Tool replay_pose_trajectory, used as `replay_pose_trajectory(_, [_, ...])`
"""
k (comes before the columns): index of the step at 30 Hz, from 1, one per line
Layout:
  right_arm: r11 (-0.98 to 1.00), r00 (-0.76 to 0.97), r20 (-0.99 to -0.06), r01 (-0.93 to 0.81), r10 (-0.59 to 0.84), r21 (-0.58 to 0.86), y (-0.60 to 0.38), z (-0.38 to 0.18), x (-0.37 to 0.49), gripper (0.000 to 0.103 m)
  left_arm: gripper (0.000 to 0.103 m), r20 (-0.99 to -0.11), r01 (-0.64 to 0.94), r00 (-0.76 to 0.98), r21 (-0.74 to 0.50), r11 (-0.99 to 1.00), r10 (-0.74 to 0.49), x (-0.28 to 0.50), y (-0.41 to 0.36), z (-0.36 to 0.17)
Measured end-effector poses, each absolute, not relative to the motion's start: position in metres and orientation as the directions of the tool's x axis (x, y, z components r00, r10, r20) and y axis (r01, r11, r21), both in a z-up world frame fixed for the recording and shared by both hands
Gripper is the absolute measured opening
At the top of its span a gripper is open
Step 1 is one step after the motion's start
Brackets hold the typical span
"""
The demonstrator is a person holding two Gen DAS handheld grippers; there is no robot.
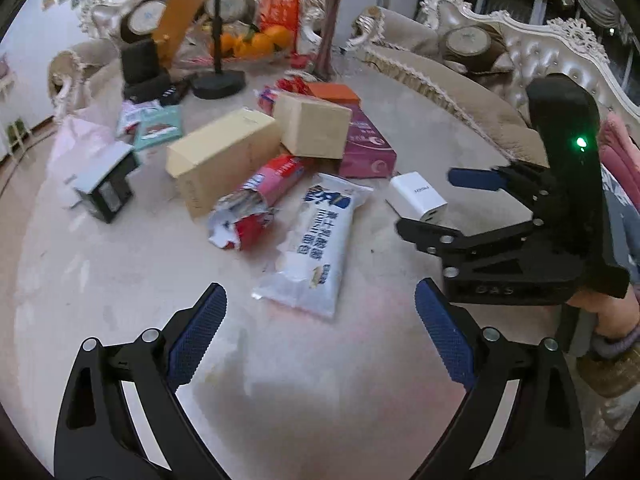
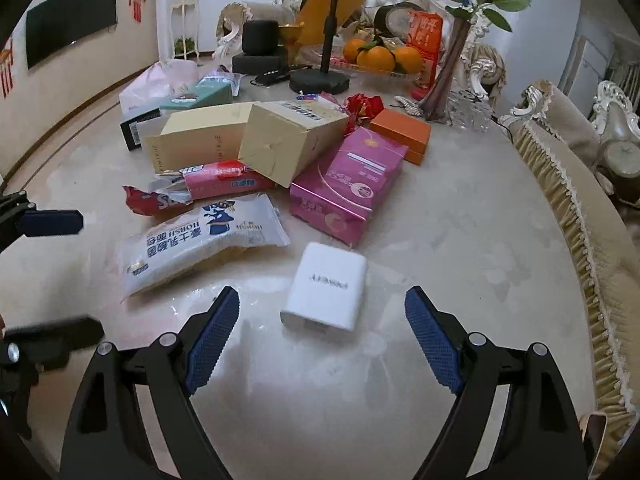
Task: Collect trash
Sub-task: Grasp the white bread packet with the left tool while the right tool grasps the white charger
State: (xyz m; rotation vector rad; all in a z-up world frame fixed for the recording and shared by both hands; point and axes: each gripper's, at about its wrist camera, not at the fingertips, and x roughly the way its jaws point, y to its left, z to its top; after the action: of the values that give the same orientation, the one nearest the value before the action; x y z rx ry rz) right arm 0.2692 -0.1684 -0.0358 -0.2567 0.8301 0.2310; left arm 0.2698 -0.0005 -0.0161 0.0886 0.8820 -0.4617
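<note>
Hovering low over the table (image 2: 460,216) with both sets of blue fingers spread wide and nothing between them. Right gripper (image 2: 322,336) lined up on the small white box (image 2: 326,290), lying flat just ahead of the fingertips and roughly centred in the gap. Left gripper (image 1: 320,328) facing the white wrapper (image 1: 316,240), just beyond its own tips and a little toward its right finger. Farther out: torn red wrapper (image 2: 192,192), pink box (image 2: 344,188), two cardboard boxes (image 2: 256,140) leaning on each other, orange box (image 2: 400,130).

Probably the reach-in before a first pick. Best done by easing the right gripper forward and down until the pads straddle the white box across its shorter sides, then closing squarely so it does not skid on the glossy top. Worth keeping clear of the pink box just behind. For the wrapper, pinching an edge or a bunched fold rather than pressing flat; thin film likely to slip and crumple.
</note>
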Motion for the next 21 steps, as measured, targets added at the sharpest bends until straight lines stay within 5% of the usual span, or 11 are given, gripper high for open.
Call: replay_pose_trajectory(21, [0.946,0.598,-0.789,-0.315,0.139,-0.072,-0.205,-0.044,0.300,0.080,0.093,-0.803,0.518,0.418,-0.174,0.838,-0.425,0.326,-0.026,-0.038])
